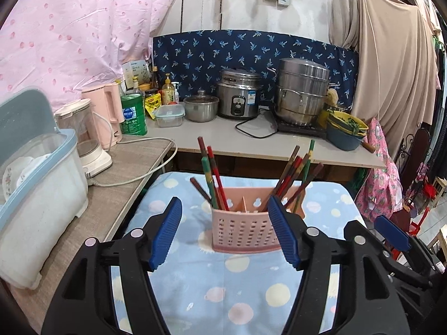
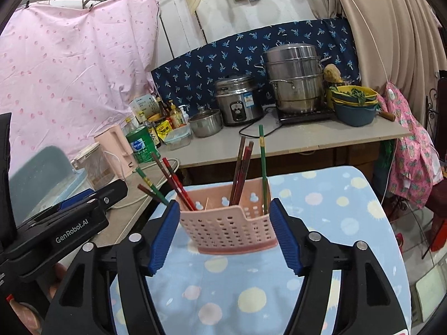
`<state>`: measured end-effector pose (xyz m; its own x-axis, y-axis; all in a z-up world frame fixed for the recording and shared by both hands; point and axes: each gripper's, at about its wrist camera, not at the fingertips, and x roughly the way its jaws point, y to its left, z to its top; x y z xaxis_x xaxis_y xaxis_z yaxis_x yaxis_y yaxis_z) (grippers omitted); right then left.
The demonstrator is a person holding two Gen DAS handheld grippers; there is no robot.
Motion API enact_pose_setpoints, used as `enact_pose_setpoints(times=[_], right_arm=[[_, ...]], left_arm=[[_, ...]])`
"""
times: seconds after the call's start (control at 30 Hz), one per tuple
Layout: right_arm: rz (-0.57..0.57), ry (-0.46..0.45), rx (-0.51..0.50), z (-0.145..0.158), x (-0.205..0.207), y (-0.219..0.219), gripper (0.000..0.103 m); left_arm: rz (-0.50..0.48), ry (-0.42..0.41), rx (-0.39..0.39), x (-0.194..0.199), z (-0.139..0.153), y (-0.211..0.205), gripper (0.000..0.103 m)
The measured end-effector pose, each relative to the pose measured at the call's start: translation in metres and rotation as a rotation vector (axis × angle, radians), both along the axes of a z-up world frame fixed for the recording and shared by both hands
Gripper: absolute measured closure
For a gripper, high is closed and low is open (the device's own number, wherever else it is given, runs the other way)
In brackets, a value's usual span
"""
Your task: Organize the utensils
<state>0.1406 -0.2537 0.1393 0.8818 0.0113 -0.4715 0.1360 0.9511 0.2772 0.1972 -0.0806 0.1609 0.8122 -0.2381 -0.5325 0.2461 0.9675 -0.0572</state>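
A pink perforated utensil holder [image 1: 245, 229] stands on a small table with a blue dotted cloth [image 1: 223, 293]. Several red, green and brown chopsticks [image 1: 213, 176] lean in its left compartment and several more chopsticks [image 1: 296, 173] in its right one. My left gripper [image 1: 225, 231] is open and empty, just in front of the holder. My right gripper [image 2: 225, 231] is open and empty too, its fingers on either side of the holder [image 2: 229, 226], not touching. The chopsticks [image 2: 243, 167] also show in the right wrist view. The left gripper appears at the left edge of that view [image 2: 69, 217].
A side table at the left holds a white and blue dish box [image 1: 36, 201], a blender [image 1: 83, 139] and a pink kettle [image 1: 106, 111]. A counter behind carries a rice cooker [image 1: 240, 95], a steel steamer [image 1: 301, 92], bowls [image 1: 346, 131] and bottles.
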Motion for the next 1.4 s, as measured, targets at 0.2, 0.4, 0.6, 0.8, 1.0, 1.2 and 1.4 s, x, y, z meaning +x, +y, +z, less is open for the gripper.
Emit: enact_pose_setpoints(times=[0.2, 0.4, 0.6, 0.8, 1.0, 1.2, 1.4], right_arm=[[-0.007, 0.013, -0.01, -0.007, -0.021, 0.009, 0.032], [-0.018, 0.034, -0.04, -0.016, -0.037, 0.016, 0.031], [-0.027, 0.049, -0.086, -0.023, -0.049, 0.024, 0.031], [-0.037, 0.066, -0.121, -0.033, -0.057, 0.03, 0.031], [-0.041, 0.087, -0.122, -0.041, -0.062, 0.032, 0.031], [-0.048, 0.106, -0.132, -0.048, -0.065, 0.035, 0.025], [-0.057, 0.123, -0.158, -0.054, -0.067, 0.038, 0.02]], left_arm=[[0.011, 0.01, 0.015, -0.021, -0.011, 0.007, 0.036], [0.014, 0.029, 0.027, -0.038, -0.025, 0.008, 0.029], [0.016, 0.056, 0.04, -0.047, -0.039, 0.009, 0.028], [0.021, 0.069, 0.061, -0.056, -0.049, 0.012, 0.026], [0.028, 0.086, 0.063, -0.06, -0.056, 0.016, 0.02], [0.05, 0.097, 0.075, -0.063, -0.064, 0.021, 0.015], [0.059, 0.11, 0.094, -0.064, -0.072, 0.024, 0.014]])
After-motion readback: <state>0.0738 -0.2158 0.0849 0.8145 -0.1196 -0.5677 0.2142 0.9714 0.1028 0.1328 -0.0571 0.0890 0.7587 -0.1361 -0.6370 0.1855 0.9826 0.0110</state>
